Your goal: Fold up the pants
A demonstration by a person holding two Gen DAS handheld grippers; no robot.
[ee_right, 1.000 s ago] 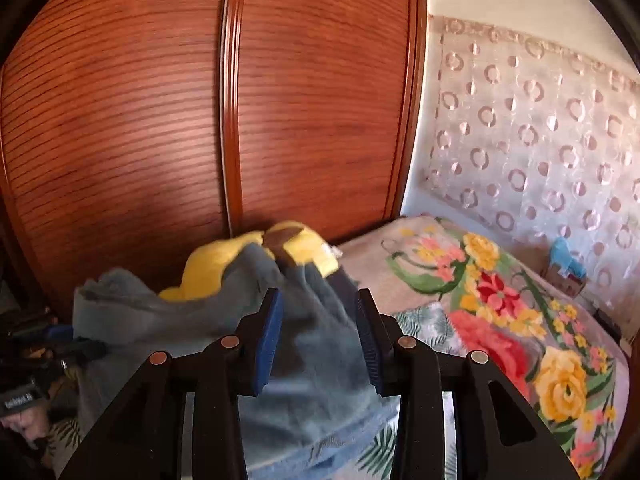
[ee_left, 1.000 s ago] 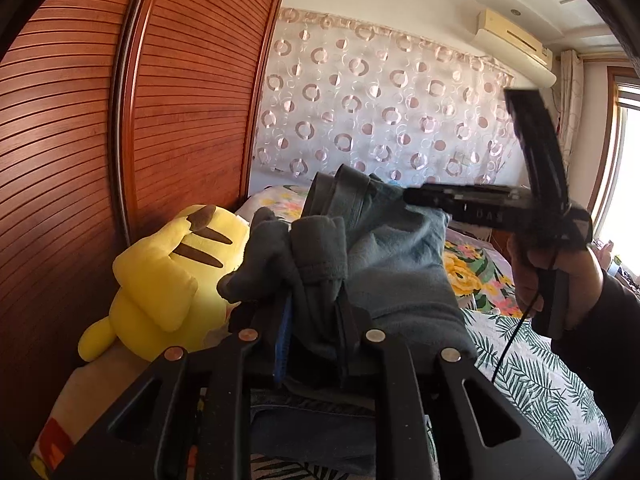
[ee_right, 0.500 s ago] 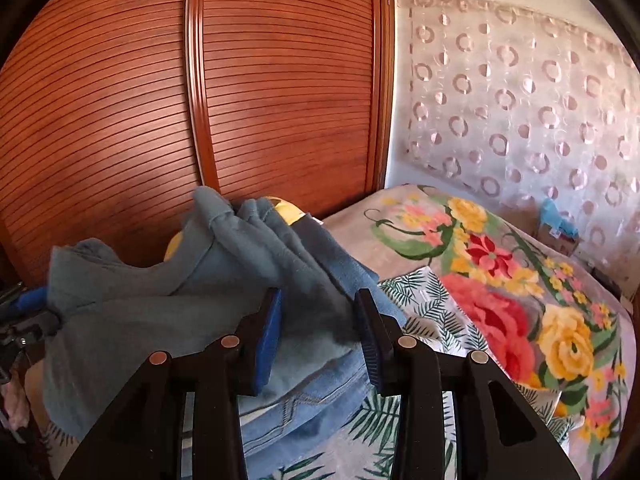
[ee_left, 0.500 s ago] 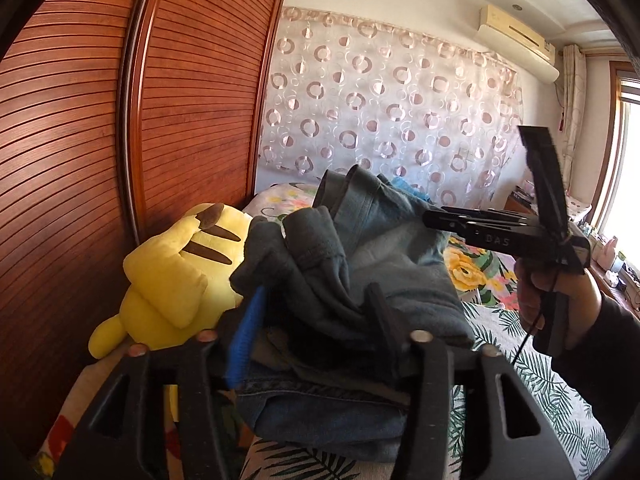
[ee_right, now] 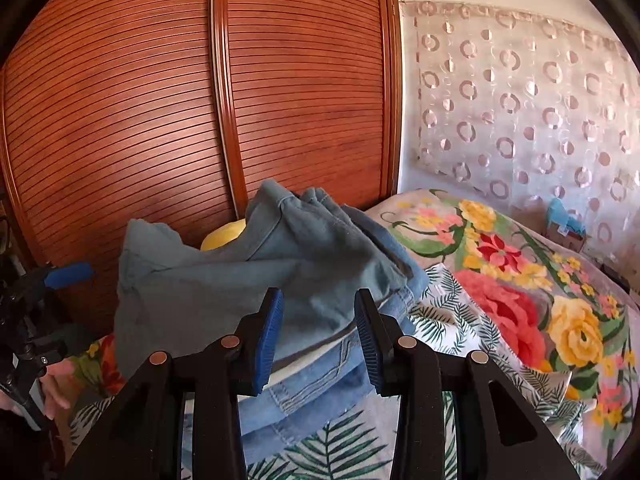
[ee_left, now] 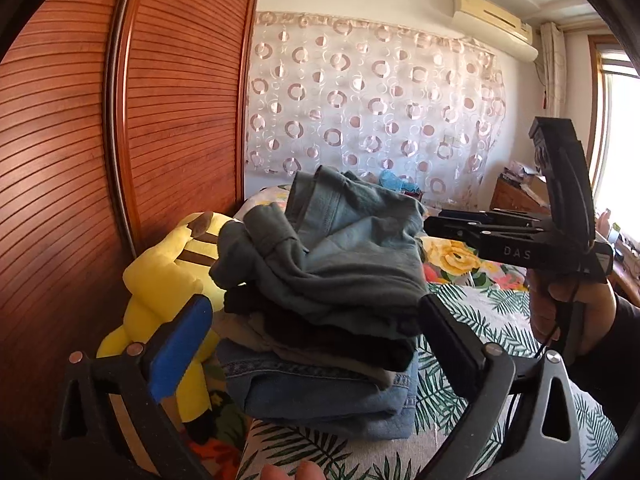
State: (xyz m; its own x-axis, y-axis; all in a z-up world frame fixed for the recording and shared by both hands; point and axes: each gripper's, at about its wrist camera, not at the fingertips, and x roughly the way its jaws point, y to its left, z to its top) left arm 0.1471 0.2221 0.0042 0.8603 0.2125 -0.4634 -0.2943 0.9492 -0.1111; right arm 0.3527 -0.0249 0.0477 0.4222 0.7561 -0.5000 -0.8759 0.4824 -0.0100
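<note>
From the left wrist, the left gripper [ee_left: 308,320] has its fingers spread wide, empty, before grey-blue pants [ee_left: 344,256] lying rumpled atop a stack [ee_left: 320,384] of folded clothes on the bed [ee_left: 472,320], beside a yellow plush [ee_left: 168,280]; the right gripper [ee_left: 436,224] hovers at the pants' far edge. From the right wrist, the right gripper [ee_right: 318,332] shows fingers apart, gripping nothing, just short of the pants [ee_right: 248,276].
</note>
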